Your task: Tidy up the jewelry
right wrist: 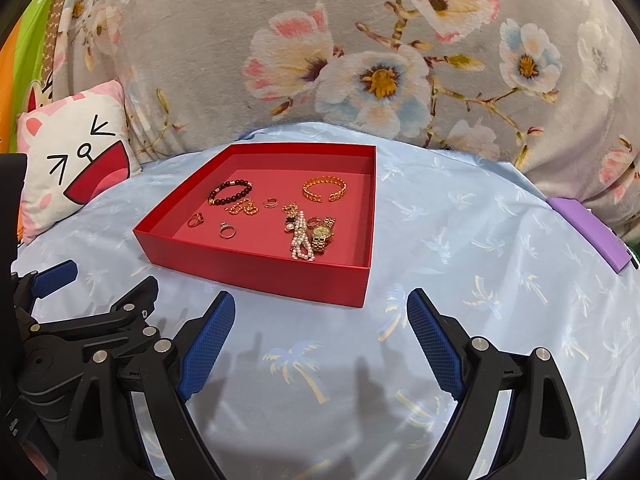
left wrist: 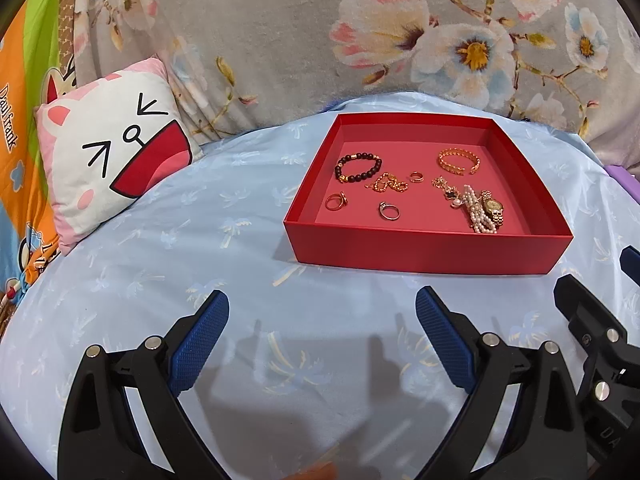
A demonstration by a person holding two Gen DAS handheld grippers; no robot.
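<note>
We see both grippers, left point(left wrist: 322, 344) and right point(right wrist: 320, 344), jaws apart over the sheet point(left wrist: 200, 248); jewelry (bracelets, rings, seemingly a watch point(left wrist: 493, 210)) lies in the tray point(left wrist: 420, 246).

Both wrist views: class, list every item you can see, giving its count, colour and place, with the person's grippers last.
red box: 1, red, on the blue sheet
beaded bracelet: 1, dark, box's far left
cuff bangle: 1, gold, box's far right
chain: 1, gold, box's middle
rings: at least 3, gold-toned, box's near left
watch: 1, gold, box's near right
pearl strand: 1, white, against the watch
cushion: 1, pink-white, left
purple object: 1, right
left gripper: open, blue pads
right gripper: open, blue pads
</note>
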